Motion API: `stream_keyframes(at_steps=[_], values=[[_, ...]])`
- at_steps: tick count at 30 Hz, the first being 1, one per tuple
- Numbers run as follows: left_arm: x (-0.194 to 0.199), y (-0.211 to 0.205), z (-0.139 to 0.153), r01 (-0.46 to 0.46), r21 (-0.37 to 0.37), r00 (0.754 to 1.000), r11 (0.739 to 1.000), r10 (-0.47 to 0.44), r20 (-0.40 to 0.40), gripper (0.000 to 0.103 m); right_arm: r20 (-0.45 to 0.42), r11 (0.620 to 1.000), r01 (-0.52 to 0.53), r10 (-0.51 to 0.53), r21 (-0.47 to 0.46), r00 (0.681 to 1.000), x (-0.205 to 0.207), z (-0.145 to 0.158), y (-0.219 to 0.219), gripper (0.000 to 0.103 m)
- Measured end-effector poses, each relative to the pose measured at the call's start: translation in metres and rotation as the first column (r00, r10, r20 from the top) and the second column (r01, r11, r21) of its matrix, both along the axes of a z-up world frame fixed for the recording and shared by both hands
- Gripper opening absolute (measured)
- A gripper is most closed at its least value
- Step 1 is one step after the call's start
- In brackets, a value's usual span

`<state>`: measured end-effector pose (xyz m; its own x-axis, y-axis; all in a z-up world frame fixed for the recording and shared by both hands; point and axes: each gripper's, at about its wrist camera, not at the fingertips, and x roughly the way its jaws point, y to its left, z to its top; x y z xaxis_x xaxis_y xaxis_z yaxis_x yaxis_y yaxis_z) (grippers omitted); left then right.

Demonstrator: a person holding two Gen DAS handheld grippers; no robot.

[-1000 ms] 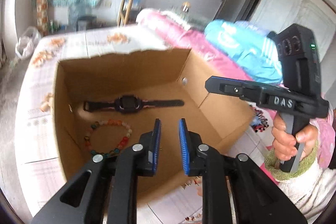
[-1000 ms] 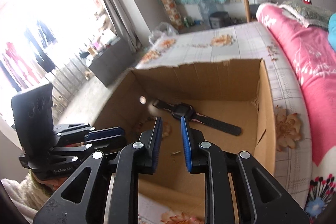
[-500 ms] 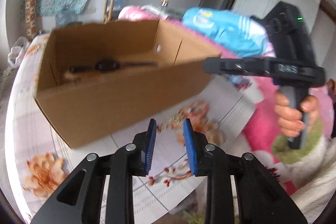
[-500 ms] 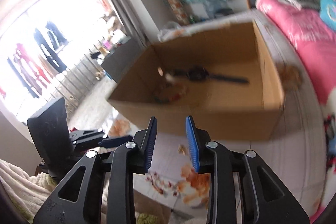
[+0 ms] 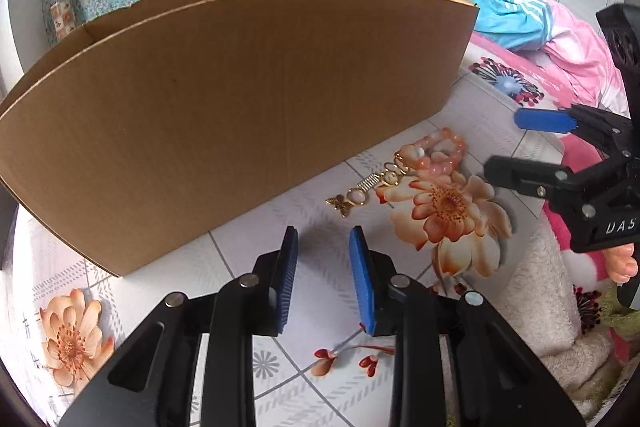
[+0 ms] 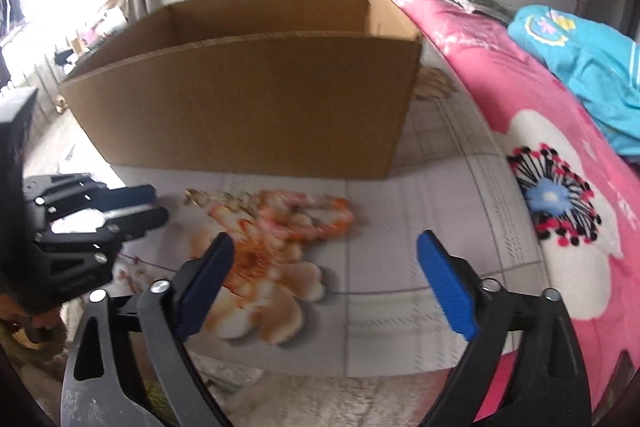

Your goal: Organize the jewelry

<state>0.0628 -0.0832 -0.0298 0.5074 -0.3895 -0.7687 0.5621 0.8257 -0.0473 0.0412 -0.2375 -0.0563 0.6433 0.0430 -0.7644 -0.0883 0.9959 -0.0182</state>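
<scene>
A brown cardboard box [image 5: 224, 107] stands on the flowered cloth; its inside is hidden from here. In front of it lie a pink-orange bead bracelet [image 5: 444, 151] and a gold chain with a butterfly charm [image 5: 368, 187]. My left gripper [image 5: 323, 279] is open a little, empty, low over the cloth just short of the gold chain. My right gripper [image 6: 326, 283] is wide open and empty, above the cloth near the bead bracelet [image 6: 316, 213]. The box [image 6: 248, 107] stands behind it. The right gripper also shows in the left wrist view [image 5: 560, 147].
A pink flowered blanket [image 6: 560, 187] with a blue garment [image 6: 584, 67] lies to the right. A fleecy cream edge [image 5: 536, 287] runs along the near side. The left gripper shows at the left of the right wrist view [image 6: 100, 215].
Both grippers have dropped from above the box to the cloth in front of it. The right gripper has opened wide; the left has opened slightly. The watch and bracelet inside the box are out of sight.
</scene>
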Motion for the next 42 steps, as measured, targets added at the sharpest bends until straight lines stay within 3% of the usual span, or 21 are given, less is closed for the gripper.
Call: stream_keyframes(at_steps=[5, 8, 10, 14, 22, 26, 35, 42], values=[[-0.002, 0.0, 0.0, -0.019, -0.005, 1.0, 1.0, 0.019, 0.012, 0.026, 0.064, 0.997, 0.039, -0.035, -0.067, 0.997, -0.004, 0.009, -0.006, 0.095], [-0.001, 0.004, 0.004, -0.039, -0.021, 0.999, 0.999, 0.04, 0.032, 0.026, 0.1, 1.0, 0.016, -0.015, -0.005, 0.995, -0.006, 0.015, -0.01, 0.095], [0.0, 0.008, 0.01, -0.058, -0.032, 0.996, 0.998, 0.06, 0.061, 0.026, 0.094, 0.999, 0.002, -0.006, 0.049, 0.996, 0.0, 0.017, -0.012, 0.095], [0.005, 0.014, 0.02, -0.093, -0.054, 0.989, 0.994, 0.099, 0.111, 0.026, 0.095, 0.998, 0.029, -0.034, 0.052, 0.995, 0.016, 0.017, -0.014, 0.095], [0.01, 0.023, 0.021, -0.103, -0.108, 0.99, 0.989, 0.112, 0.086, 0.026, 0.113, 0.994, 0.104, -0.106, 0.028, 0.988, 0.034, 0.025, -0.02, 0.095], [0.01, 0.02, 0.015, -0.093, -0.102, 0.992, 0.99, 0.101, 0.075, 0.026, 0.063, 0.995, 0.083, -0.086, 0.046, 0.994, 0.033, 0.017, -0.023, 0.095], [-0.003, 0.014, 0.003, -0.057, -0.082, 0.998, 0.995, 0.06, 0.028, 0.026, -0.06, 0.974, 0.075, -0.09, -0.216, 0.994, 0.033, -0.024, -0.005, 0.095], [-0.008, 0.016, -0.001, -0.057, -0.074, 0.998, 0.996, 0.058, 0.012, 0.026, -0.046, 0.956, 0.173, -0.189, -0.238, 0.981, 0.026, -0.018, -0.035, 0.095]])
